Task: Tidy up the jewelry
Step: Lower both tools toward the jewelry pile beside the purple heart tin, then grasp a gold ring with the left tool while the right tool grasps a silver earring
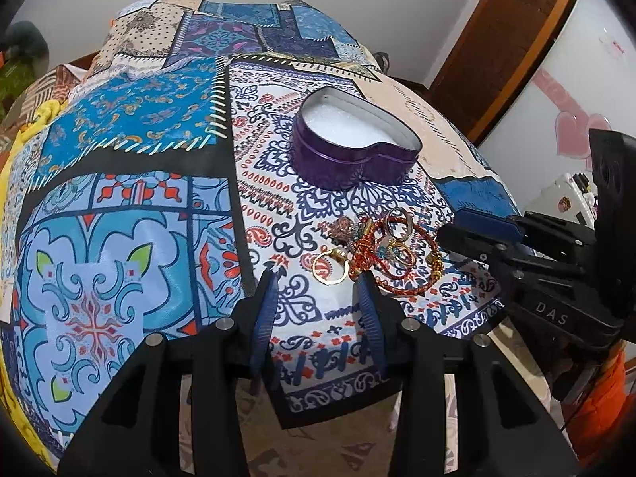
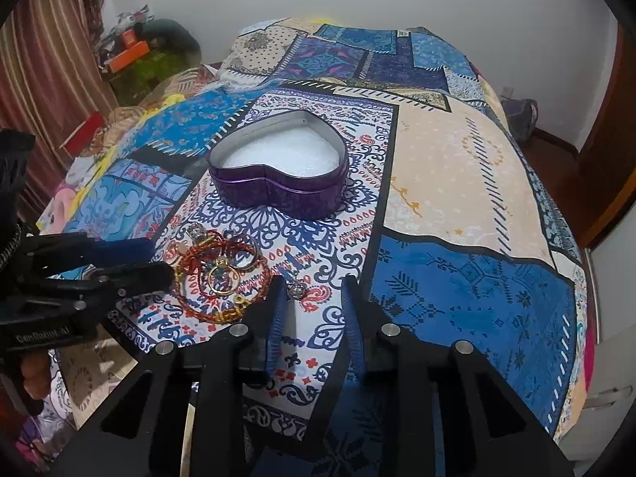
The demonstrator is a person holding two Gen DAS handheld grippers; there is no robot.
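My left gripper sits low over the bedspread, jaws partly spread with nothing pinched; its tips straddle the near edge of the jewelry pile, and a gold ring lies just ahead of the gap. Probably lining up for that ring, my guess. My right gripper is also low, jaws narrower but with a clear gap, nothing between the pads; a small silver charm lies just beyond the tips, apart from the main heap (likely its target). In the right view the pile shows as red corded bangles looped around gold rings, with the left gripper reaching in from the side, just beside them.

Beyond the pile, well clear of both grippers, stands the purple heart-shaped tin, lid off, white padding inside, no jewelry in it yet. It sits open and close behind the pile, so pieces can be carried straight in, I reckon. So task is at the start: everything loose still on the cloth.

Writing: "DAS" embossed on the right gripper body as seen from the left camera; a label on the left gripper body reads roughly "GenRobot.AI", blurred, not certain. Background: brown door, striped curtain, clutter in the corner, unreadable.
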